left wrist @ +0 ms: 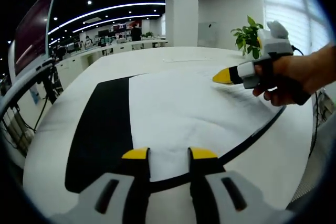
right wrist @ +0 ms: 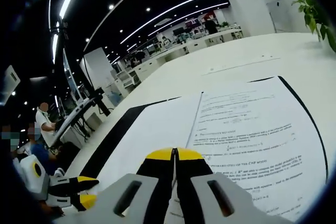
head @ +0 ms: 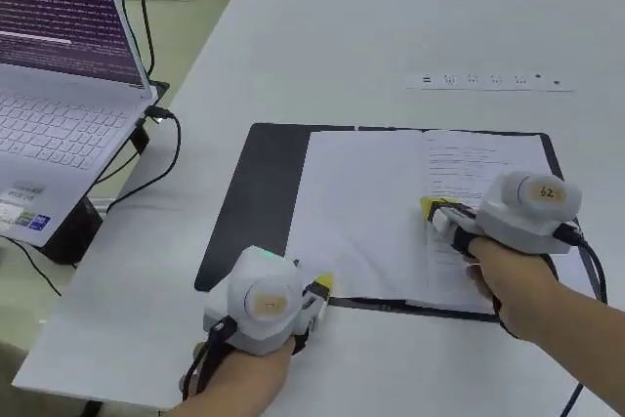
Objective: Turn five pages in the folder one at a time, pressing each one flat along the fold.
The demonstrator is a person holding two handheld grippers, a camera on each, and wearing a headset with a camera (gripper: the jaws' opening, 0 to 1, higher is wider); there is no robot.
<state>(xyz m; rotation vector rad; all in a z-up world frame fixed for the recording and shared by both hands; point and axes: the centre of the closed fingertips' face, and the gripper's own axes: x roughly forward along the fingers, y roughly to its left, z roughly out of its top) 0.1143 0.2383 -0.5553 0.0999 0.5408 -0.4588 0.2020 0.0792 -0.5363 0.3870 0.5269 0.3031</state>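
The black folder lies open with white pages inside. The left gripper sits at its near edge, jaws apart, holding nothing. The right gripper has its jaws pressed together, tips by the fold on the printed page.

laptop cut off at left, page print unreadable

The black folder is lying open and flat to the right of the laptop, showing a blank white page on the side nearer the laptop and a page with printed lines on the far side.
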